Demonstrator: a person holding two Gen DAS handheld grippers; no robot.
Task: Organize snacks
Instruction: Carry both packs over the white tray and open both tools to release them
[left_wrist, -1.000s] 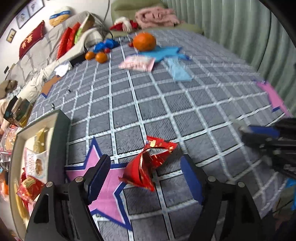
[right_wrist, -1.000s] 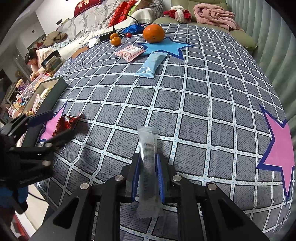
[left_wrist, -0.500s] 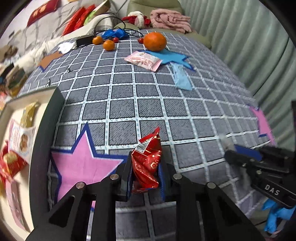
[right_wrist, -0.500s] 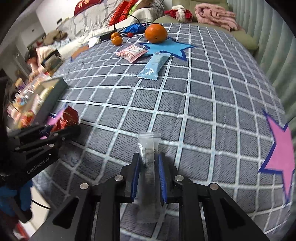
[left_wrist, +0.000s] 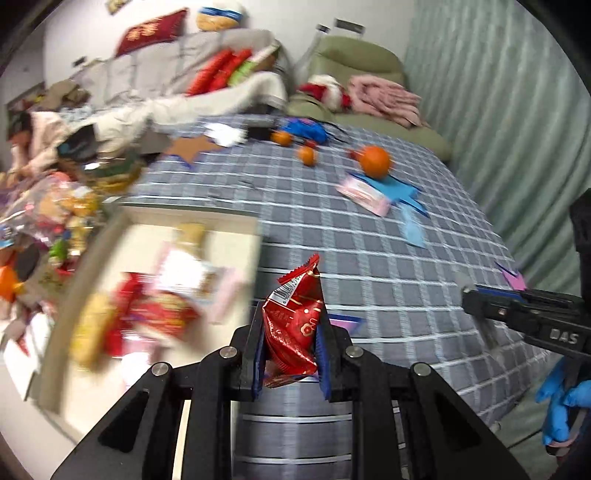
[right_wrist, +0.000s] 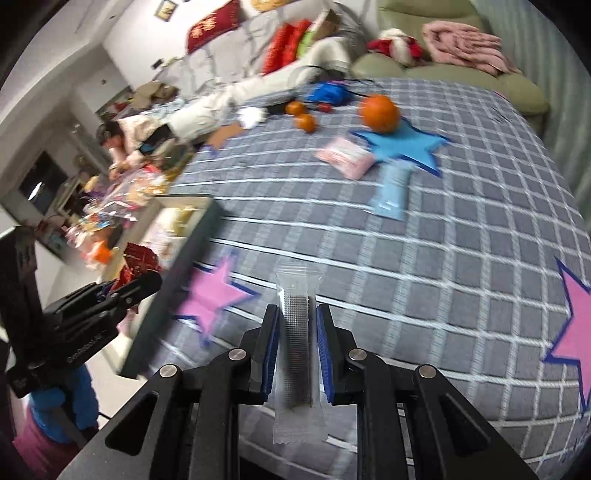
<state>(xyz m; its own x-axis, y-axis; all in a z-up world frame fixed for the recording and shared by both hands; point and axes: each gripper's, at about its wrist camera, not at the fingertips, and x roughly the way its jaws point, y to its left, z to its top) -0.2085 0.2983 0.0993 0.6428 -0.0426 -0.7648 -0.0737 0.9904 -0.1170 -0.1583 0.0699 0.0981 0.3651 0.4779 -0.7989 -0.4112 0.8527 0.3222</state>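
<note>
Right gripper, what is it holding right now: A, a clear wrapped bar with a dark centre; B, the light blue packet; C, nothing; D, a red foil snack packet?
A: in the right wrist view the right gripper has its jaws closed on the clear wrapped bar, upright between the blue pads.

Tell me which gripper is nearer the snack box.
Left. The left gripper, holding the red snack packet, is at the snack box edge; the right gripper, holding the clear packet, is farther out over the bed.
</note>
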